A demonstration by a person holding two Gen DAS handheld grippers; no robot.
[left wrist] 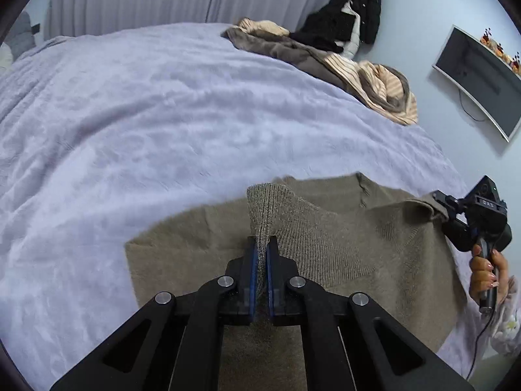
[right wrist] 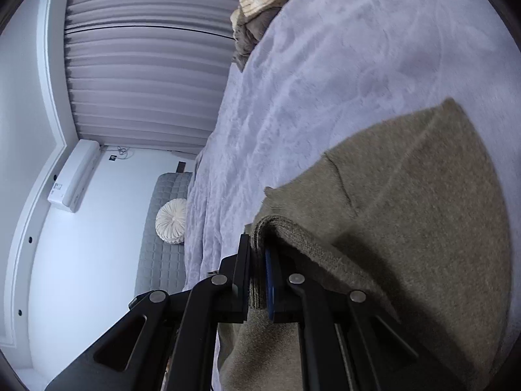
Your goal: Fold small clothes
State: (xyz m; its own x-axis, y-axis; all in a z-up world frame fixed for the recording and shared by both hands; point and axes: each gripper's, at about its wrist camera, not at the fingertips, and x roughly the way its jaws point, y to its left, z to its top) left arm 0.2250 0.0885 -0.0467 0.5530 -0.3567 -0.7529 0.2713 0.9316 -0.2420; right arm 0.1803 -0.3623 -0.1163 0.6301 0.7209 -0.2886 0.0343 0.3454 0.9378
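Observation:
A taupe knit sweater (left wrist: 342,244) lies spread on the lilac bedspread (left wrist: 146,114). My left gripper (left wrist: 262,244) is shut on a ribbed cuff of the sweater (left wrist: 267,208), which stands up between the blue pads. At the right edge of the left wrist view a hand holds my right gripper (left wrist: 438,203), shut on the sweater's far corner. In the right wrist view the right gripper (right wrist: 259,244) pinches a folded ribbed edge of the sweater (right wrist: 407,228), which drapes away to the right over the bedspread (right wrist: 325,65).
A heap of striped beige and brown clothes (left wrist: 358,71) lies at the bed's far side, with black garments (left wrist: 351,16) on a hanger by the wall. A wall screen (left wrist: 478,78) hangs at the right. Grey curtains (right wrist: 146,81), an air conditioner (right wrist: 75,176) and a round white cushion (right wrist: 171,221) appear in the right wrist view.

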